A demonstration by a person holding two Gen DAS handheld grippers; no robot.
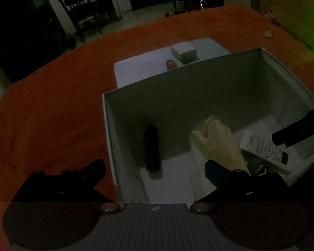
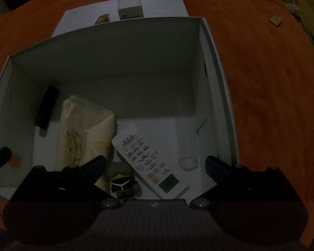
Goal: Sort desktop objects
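Note:
An open white cardboard box [image 1: 188, 96] [image 2: 115, 62] stands on an orange cloth. On its floor lie a black cylinder-like object [image 1: 151, 150] [image 2: 47, 106], a beige paper bag [image 1: 217, 144] [image 2: 83, 133] and a white remote control [image 1: 265, 146] [image 2: 148, 161]. A small toy figure [image 2: 123, 183] and a clear glass-like item [image 2: 188, 163] rest near the front. My left gripper [image 1: 155, 167] hovers open over the box's left half. My right gripper [image 2: 156, 165] is open above the remote, holding nothing.
Behind the box lies a flat white lid [image 1: 140, 69] [image 2: 165, 4] carrying a small white box [image 1: 184, 51] [image 2: 129, 6] and a small brown object [image 1: 170, 63] [image 2: 102, 18]. A small tan piece [image 1: 268, 33] [image 2: 275, 19] sits on the cloth at far right. A dark chair [image 1: 79, 6] stands beyond the table.

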